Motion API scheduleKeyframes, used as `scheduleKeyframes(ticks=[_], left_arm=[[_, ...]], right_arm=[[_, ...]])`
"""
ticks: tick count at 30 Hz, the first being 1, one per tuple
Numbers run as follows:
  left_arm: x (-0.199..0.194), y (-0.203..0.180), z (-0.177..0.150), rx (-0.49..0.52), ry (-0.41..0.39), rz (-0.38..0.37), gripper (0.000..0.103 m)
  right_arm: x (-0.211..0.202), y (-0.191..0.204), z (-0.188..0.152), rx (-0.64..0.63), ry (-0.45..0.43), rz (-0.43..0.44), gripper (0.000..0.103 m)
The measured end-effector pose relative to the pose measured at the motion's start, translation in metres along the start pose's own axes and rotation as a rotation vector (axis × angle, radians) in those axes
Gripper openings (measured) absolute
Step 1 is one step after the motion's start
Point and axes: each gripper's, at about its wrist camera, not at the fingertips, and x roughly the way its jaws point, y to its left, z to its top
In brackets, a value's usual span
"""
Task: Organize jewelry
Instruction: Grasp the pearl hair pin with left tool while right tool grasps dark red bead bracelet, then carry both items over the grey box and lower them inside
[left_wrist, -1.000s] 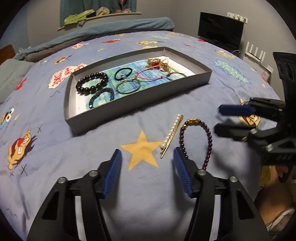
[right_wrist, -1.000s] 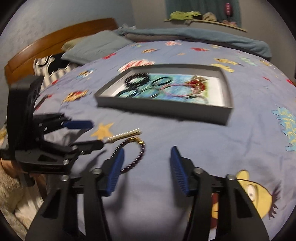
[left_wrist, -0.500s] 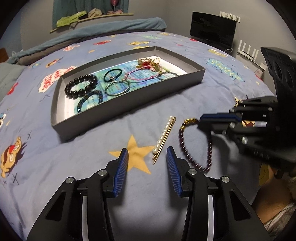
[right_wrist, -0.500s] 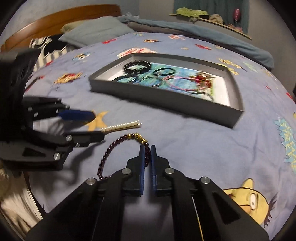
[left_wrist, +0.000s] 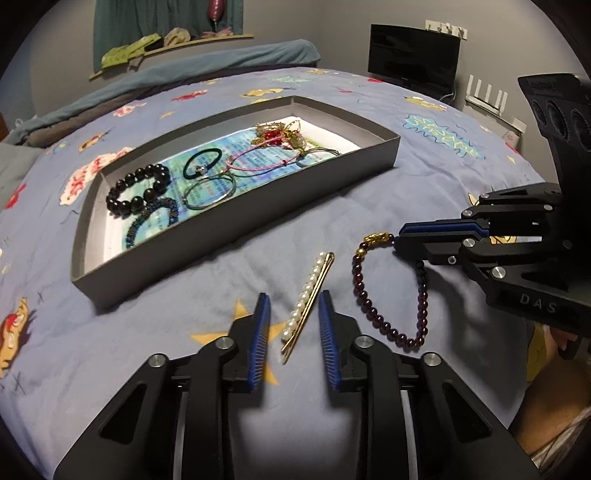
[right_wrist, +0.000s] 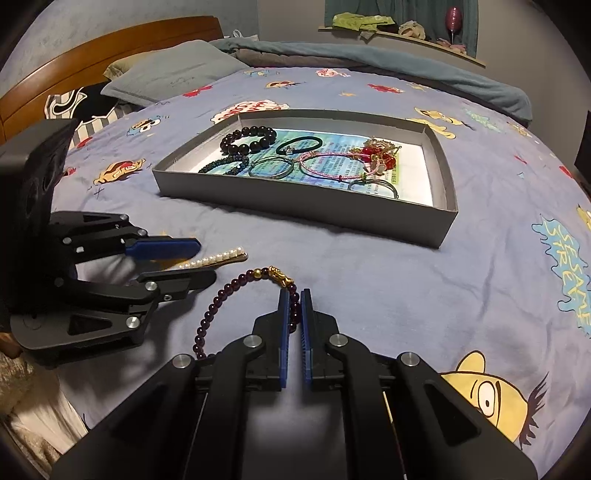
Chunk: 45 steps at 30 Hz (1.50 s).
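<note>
Most jewelry already lies in the grey tray (left_wrist: 388, 146) at the far side of the bed. Two pieces left on the bedsheet (left_wrist: 369, 206), near side: pearl hair clip (left_wrist: 308, 301) and dark red bead bracelet (right_wrist: 236, 295).

Right gripper (right_wrist: 294, 317): jaws pinched narrow on the bracelet just beside its gold charm.

Left gripper (left_wrist: 294, 334): jaws partly apart, straddling the clip, not yet gripping. Both pieces likely go into the tray.

Tray (left_wrist: 229, 218) sits mid-bed (left_wrist: 424, 177), bracelets inside. Hair clip (left_wrist: 309, 295) and beaded bracelet (left_wrist: 360, 284) lie on the bed before the tray, clip left of bracelet. Pillow (right_wrist: 173, 75) behind.
</note>
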Motion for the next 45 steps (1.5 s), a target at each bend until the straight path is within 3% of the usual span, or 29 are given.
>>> scheduleKeyframes(ticks=[2, 10, 19, 28, 33, 45], left_arm=[[0.0, -0.003, 0.002, 0.011, 0.002, -0.006, 0.009], [-0.031, 0.0, 0.013, -0.01, -0.08, -0.003, 0.009], [-0.035, 0.02, 0.027, -0.063, -0.089, 0.032, 0.009], [-0.04, 0.044, 0.074, -0.075, -0.151, 0.07, 0.009], [-0.024, 0.056, 0.093, -0.068, -0.132, 0.08, 0.009], [0.016, 0.064, 0.082, -0.046, 0.016, 0.025, 0.009]], right_arm=[[-0.002, 0.002, 0.002, -0.002, -0.014, 0.012, 0.006], [-0.026, 0.005, 0.015, -0.004, -0.137, 0.058, 0.006], [-0.042, 0.001, 0.037, -0.001, -0.226, 0.039, 0.006], [-0.047, -0.019, 0.084, 0.043, -0.336, 0.017, 0.006], [-0.029, -0.03, 0.104, 0.066, -0.338, 0.012, 0.006], [0.011, -0.033, 0.102, 0.078, -0.245, 0.081, 0.006]])
